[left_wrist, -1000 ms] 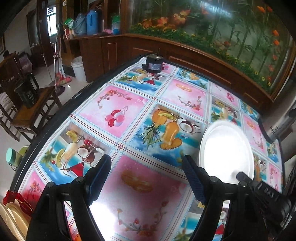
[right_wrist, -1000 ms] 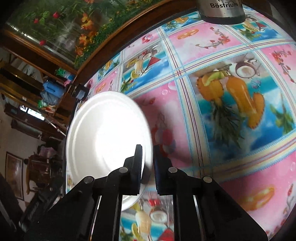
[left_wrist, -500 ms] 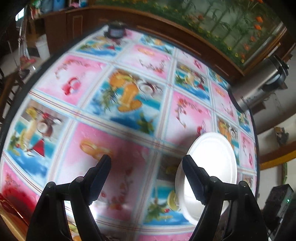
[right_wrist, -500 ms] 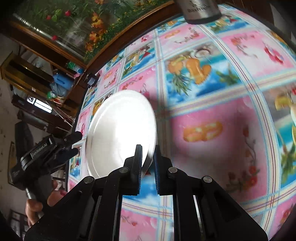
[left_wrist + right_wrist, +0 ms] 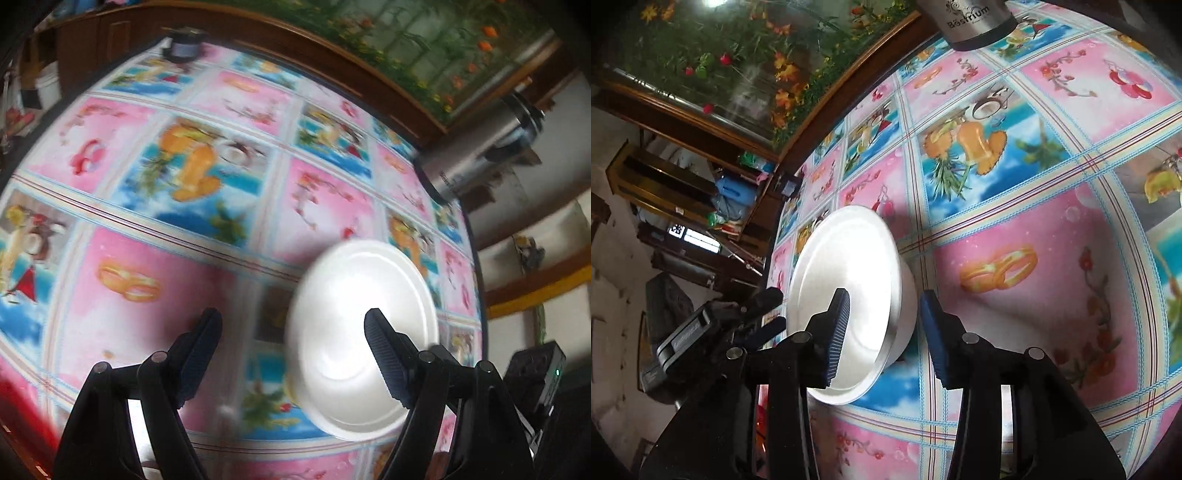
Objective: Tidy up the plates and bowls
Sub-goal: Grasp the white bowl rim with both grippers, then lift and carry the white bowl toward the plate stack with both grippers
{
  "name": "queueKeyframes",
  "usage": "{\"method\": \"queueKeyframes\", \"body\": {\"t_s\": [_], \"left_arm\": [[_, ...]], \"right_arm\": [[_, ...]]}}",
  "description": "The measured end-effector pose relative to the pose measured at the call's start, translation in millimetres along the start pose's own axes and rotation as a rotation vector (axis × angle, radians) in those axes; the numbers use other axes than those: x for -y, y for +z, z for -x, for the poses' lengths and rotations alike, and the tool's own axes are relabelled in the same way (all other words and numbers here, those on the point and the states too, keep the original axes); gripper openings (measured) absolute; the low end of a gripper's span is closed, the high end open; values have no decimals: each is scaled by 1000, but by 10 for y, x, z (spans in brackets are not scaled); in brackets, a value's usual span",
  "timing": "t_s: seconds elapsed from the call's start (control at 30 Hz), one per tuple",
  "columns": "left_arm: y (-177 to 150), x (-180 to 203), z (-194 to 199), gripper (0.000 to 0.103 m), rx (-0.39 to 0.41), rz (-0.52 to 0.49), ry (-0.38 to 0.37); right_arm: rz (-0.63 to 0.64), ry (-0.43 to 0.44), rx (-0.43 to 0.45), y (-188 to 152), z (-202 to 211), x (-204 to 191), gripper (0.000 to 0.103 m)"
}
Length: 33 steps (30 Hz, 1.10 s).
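We see the table filling most of both views, covered in a pink and blue cloth of fruit, drink and ring pictures. Left view is motion-blurred.

Planter with green leaves and orange flowers runs along the table's far edge, top of the left view, upper left of the right view.

Plate, white, sits lower right of centre in the left view, on the cloth as far as we can tell. In the right view the plate is at centre-left, seen steeply from the side, its rim between the two fingers there.

Right gripper at bottom centre of its view: jaws spread, one blue pad on each side of the plate rim, neither clearly touching. Not gripping.

Left gripper at the bottom of its view: jaws wide apart, nothing between them but cloth and the plate's left part; its right-side finger overlaps the plate in the frame, contact unclear. The left gripper also shows at left in the right view, just beside the plate.

Steel flask stands at the table's edge, right side of the left view; top of the right view, lettering on it.

Small dark object at the far end of the table, top left of the left view, too blurred to name.
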<state>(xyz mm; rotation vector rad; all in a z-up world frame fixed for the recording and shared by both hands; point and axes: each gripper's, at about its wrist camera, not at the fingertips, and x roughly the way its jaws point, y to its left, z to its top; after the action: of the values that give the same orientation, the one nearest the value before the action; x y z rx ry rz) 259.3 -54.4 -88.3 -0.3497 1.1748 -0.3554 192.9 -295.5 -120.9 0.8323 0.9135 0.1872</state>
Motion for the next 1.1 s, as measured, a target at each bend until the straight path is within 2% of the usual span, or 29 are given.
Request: {"method": "queueKeyframes", "body": {"t_s": [0.13,0.17,0.2,0.27,0.3,0.37,0.53,0.6,0.67,0.7,0.73,0.9,1.1], "left_arm": [[-71,70,-127,77,-24,-27,7],[-80,71,-138,73,-21,-25,-4],[-82,68,-137,68,-17,-22,-12],[-79,56,-135,51,-8,-19,-8],[-75,40,-130,48,0,-15,-3],[-72,20,-132,28,5,-8,0],[-67,-21,-112,12,24,1,6],[-68,-13,-103,10,31,-9,10],[-71,3,-107,7,33,-18,13],[-76,9,-107,7,34,-23,8],[-79,20,-110,7,32,-29,8],[-94,84,-86,7,50,-60,16],[-145,127,-157,6,27,-67,33]], "right_arm": [[-1,-9,16,-13,-6,-3,40],[1,-11,20,-17,-8,-4,40],[6,-15,30,-20,-12,-11,40],[11,-16,42,-26,-15,-18,40],[15,-15,48,-31,-22,-27,40],[18,-17,54,-31,-41,-25,40],[24,-31,74,-43,-64,-5,40],[32,-50,91,-51,-49,-1,39],[33,-63,108,-57,-24,8,27],[37,-75,108,-56,-27,11,18],[39,-87,105,-54,-38,22,16],[20,-71,67,-67,-86,58,11],[24,-102,73,-117,-56,34,8]]}}
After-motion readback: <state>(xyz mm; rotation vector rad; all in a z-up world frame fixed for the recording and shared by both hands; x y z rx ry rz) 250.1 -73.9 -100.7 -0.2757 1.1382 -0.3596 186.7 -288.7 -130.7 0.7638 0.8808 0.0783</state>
